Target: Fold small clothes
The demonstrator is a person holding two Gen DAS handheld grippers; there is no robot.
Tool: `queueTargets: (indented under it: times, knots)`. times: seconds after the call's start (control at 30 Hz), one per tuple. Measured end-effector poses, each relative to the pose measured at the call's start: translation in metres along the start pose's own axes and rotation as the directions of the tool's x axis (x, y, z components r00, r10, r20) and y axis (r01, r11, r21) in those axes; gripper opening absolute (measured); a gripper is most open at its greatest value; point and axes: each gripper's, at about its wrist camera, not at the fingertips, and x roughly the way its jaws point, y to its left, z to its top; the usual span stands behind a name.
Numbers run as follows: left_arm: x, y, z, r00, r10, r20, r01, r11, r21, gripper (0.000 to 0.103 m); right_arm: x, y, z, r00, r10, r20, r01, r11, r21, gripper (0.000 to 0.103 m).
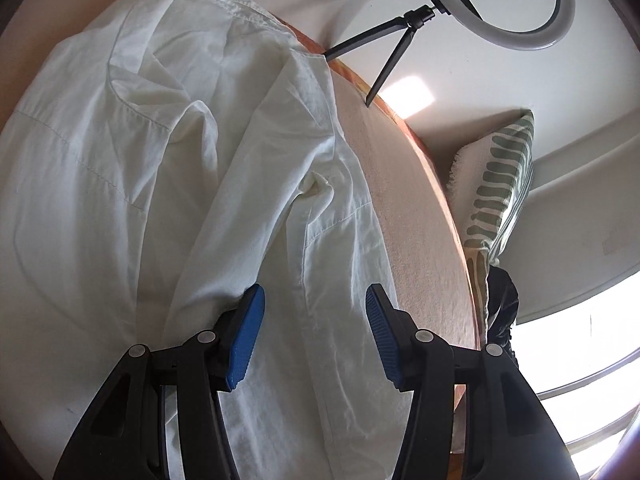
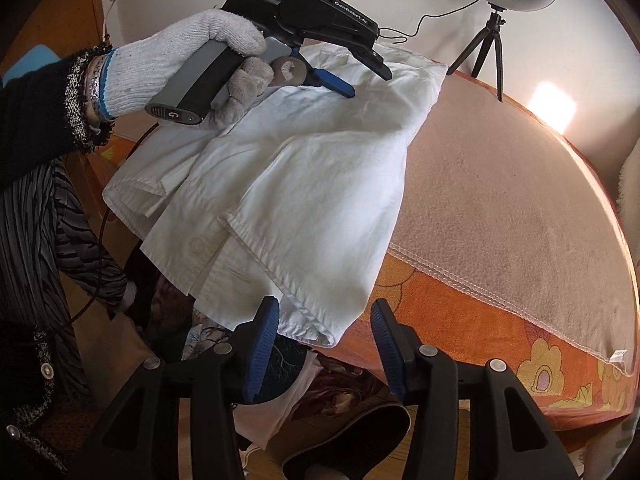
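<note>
The right gripper (image 2: 325,344) stands part open, nothing pinched, at the near hem of the white shirt (image 2: 280,184) hanging off the bed (image 2: 500,200) edge. The left gripper (image 1: 315,332), also part open and empty, hovers over the cloth, likely ready to fold. Its body reads "GenRobot.AI".

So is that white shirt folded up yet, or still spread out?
Partly folded: the white shirt lies doubled over in rumpled layers on the beige blanket, one corner hanging off the edge. Not a neat bundle yet.
</note>
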Motion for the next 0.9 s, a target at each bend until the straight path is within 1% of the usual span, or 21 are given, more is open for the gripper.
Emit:
queueTargets:
  times: [0.07,0.1,0.13,0.17,0.2,0.3,0.33,0.4,0.47,0.53,0.63,0.7,0.77,0.83,0.9]
  knots:
    - [0.002,-0.002,0.001,1.0,-0.008,0.005,0.008,1.0,0.008,0.048,-0.001,0.004,-0.001,0.999,-0.033,0.007,0.033,0.999,-0.029,0.046]
    - [0.003,-0.004,0.001,1.0,-0.001,0.011,0.001,1.0,0.015,0.047,0.0,0.004,0.001,0.999,-0.044,0.013,0.044,0.998,-0.037,0.044]
    - [0.002,-0.005,0.001,1.0,-0.004,0.02,0.004,1.0,0.024,0.033,-0.001,0.004,0.001,0.999,-0.05,0.019,0.051,0.998,-0.04,0.043]
    - [0.003,-0.007,0.001,1.0,-0.008,0.022,0.007,0.999,0.035,0.022,-0.002,0.005,0.001,0.998,-0.054,0.024,0.055,0.998,-0.039,0.041]
    - [0.003,-0.008,0.001,1.0,-0.004,0.021,0.003,0.999,0.044,0.004,-0.003,0.005,0.001,0.998,-0.056,0.029,0.057,0.998,-0.041,0.038]
    - [0.002,-0.014,0.0,0.999,-0.004,0.044,0.0,0.997,0.078,0.003,0.0,0.007,0.002,0.997,-0.067,0.029,0.069,0.995,-0.067,0.032]
    - [0.001,-0.015,0.0,0.999,0.006,0.053,-0.011,0.996,0.09,0.002,0.001,0.008,0.002,0.997,-0.079,0.027,0.08,0.994,-0.076,0.03]
    - [-0.002,-0.019,0.001,0.998,0.003,0.068,-0.01,0.994,0.108,0.002,0.005,0.01,0.002,0.994,-0.107,0.022,0.109,0.99,-0.092,0.013]
    - [-0.007,-0.022,0.003,0.996,0.011,0.089,-0.021,0.993,0.117,0.001,0.002,0.011,0.002,0.993,-0.11,0.031,0.112,0.99,-0.089,0.004]
    - [-0.01,-0.023,0.005,0.995,0.014,0.098,-0.026,0.992,0.125,0.001,-0.003,0.007,0.004,0.994,-0.095,0.05,0.098,0.993,-0.061,0.002]
    - [-0.02,-0.024,0.008,0.992,0.028,0.125,-0.045,0.99,0.133,0.001,-0.019,0.007,0.007,0.989,-0.103,0.107,0.109,0.993,-0.052,0.001]
    - [-0.024,-0.023,0.011,0.991,0.032,0.13,-0.051,0.988,0.144,0.001,-0.028,0.009,0.01,0.988,-0.073,0.135,0.081,0.995,-0.054,0.001]
    - [-0.026,-0.019,0.011,0.99,0.051,0.132,-0.07,0.987,0.146,0.001,-0.023,0.015,0.011,0.989,-0.08,0.125,0.091,0.992,-0.085,0.001]
    - [-0.025,-0.016,0.009,0.985,0.104,0.14,-0.128,0.977,0.172,0.001,-0.014,0.022,0.009,0.992,-0.081,0.097,0.093,0.987,-0.13,0.001]
    - [-0.02,-0.009,0.005,0.984,0.132,0.118,-0.152,0.973,0.175,0.001,-0.006,0.03,0.007,0.995,-0.068,0.07,0.078,0.984,-0.159,0.001]
